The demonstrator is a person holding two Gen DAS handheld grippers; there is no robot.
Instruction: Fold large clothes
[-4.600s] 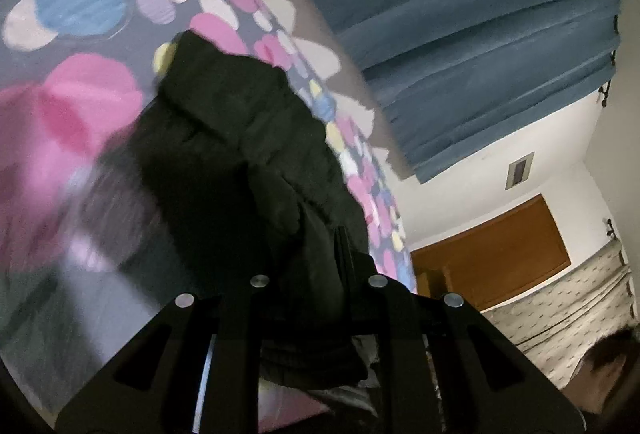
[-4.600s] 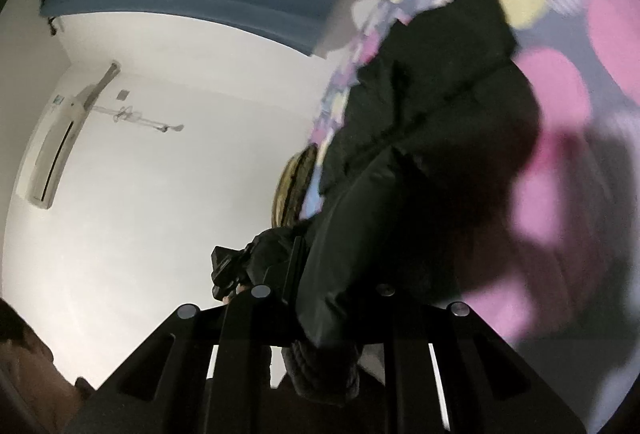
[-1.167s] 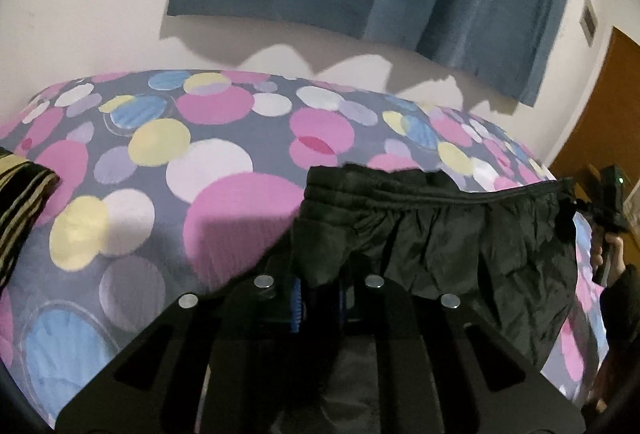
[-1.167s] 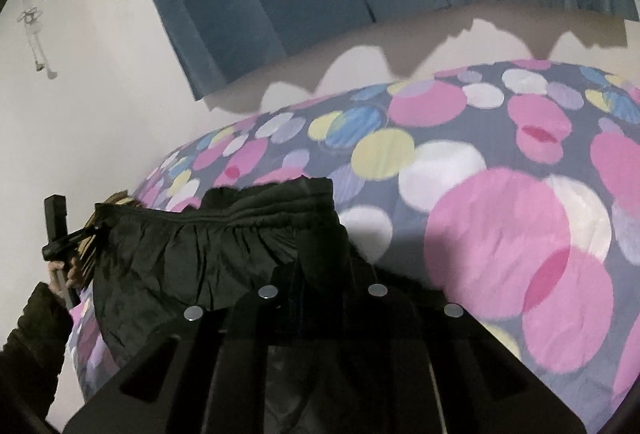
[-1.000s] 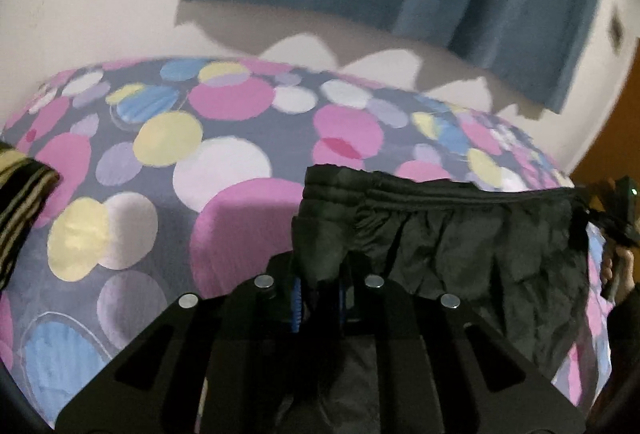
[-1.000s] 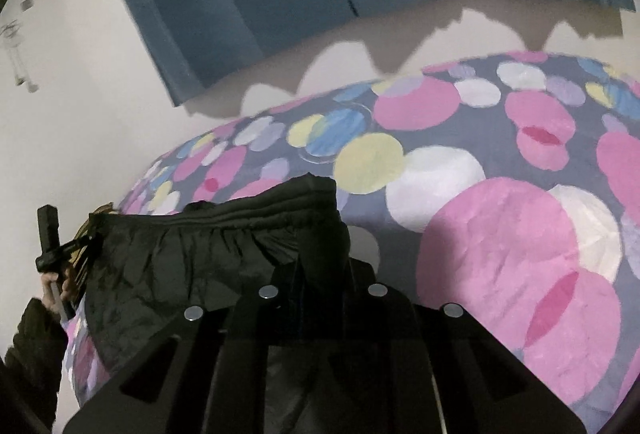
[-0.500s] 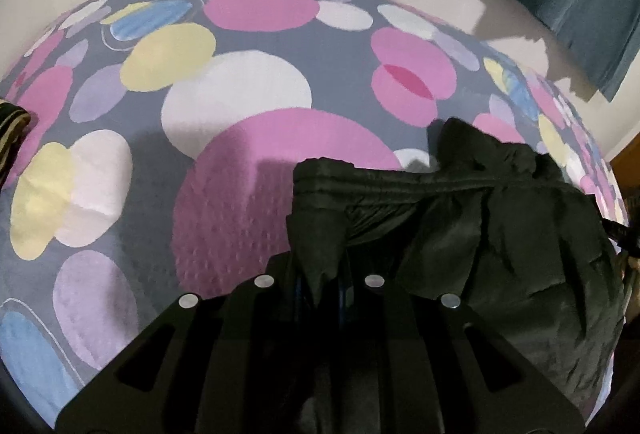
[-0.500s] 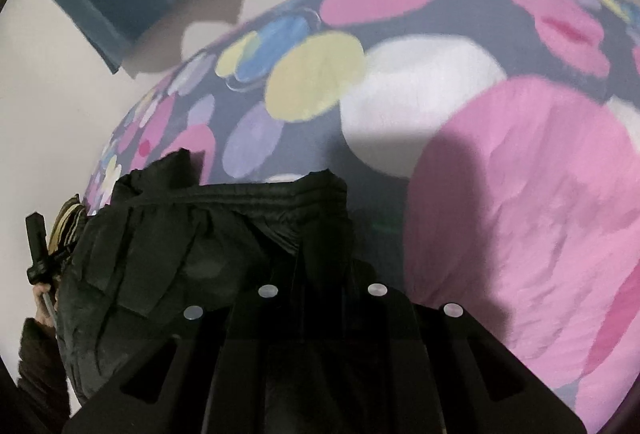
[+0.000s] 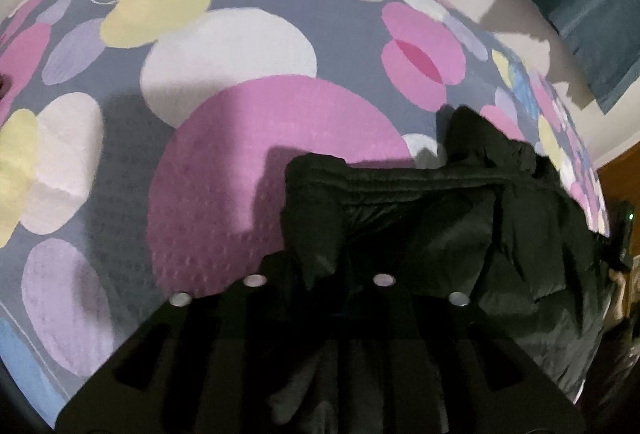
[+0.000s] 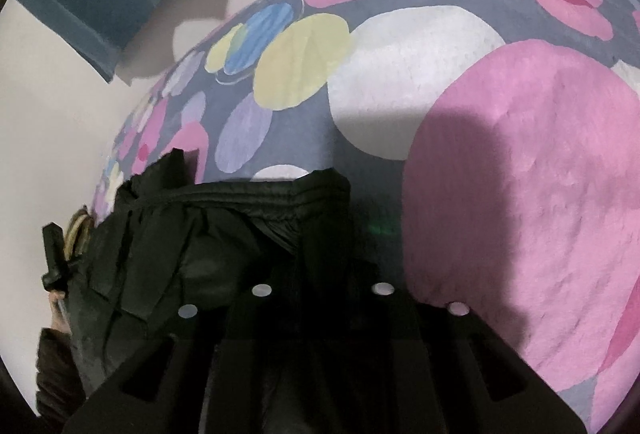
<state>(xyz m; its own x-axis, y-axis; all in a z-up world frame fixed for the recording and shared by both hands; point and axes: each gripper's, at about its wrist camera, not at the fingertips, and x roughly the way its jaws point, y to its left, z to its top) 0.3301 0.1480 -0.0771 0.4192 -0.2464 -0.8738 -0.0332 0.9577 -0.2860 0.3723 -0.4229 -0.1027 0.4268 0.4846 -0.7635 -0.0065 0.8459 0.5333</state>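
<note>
Clamping opposite corners of a black jacket's (image 9: pixel 460 234) ribbed hem, the left gripper (image 9: pixel 320 270) and right gripper (image 10: pixel 320 274) hold it at 6 o'clock over the spotted bedspread (image 9: pixel 240 114), where slippery fabric could slide free and bunch.

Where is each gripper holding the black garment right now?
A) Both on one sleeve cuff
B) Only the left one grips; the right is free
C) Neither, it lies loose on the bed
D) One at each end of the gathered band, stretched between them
D: the left gripper pinches one corner of the black garment and the right gripper pinches the other, over the dotted bedspread.
</note>
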